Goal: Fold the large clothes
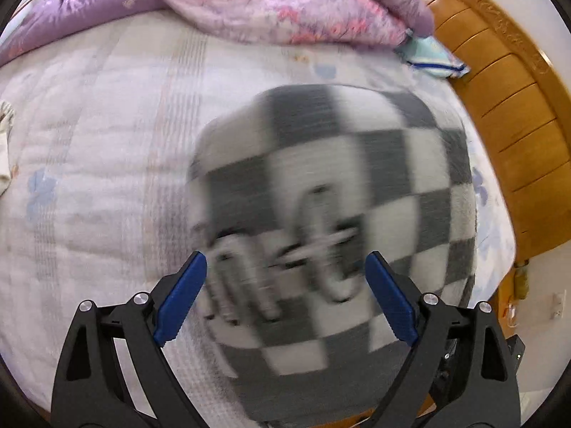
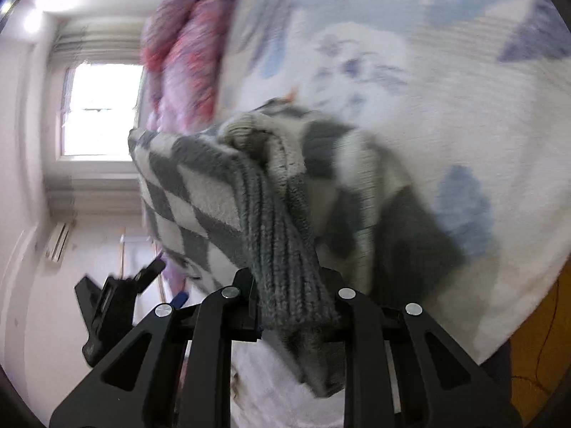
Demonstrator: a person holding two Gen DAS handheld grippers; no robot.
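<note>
The left gripper (image 1: 285,274) hangs with blue fingers (image 1: 182,296) spread wide and empty over the checkered sweater (image 1: 357,149) — the right gripper (image 2: 294,306) pinches its grey ribbed cuff (image 2: 285,256).

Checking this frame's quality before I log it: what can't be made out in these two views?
- Left wrist view: the design on the checkered sweater is smeared by motion blur.
- Right wrist view: the right gripper pads are hidden by the ribbed grey hem they clamp.
- Right wrist view: the left gripper is small, its jaws unreadable.
</note>
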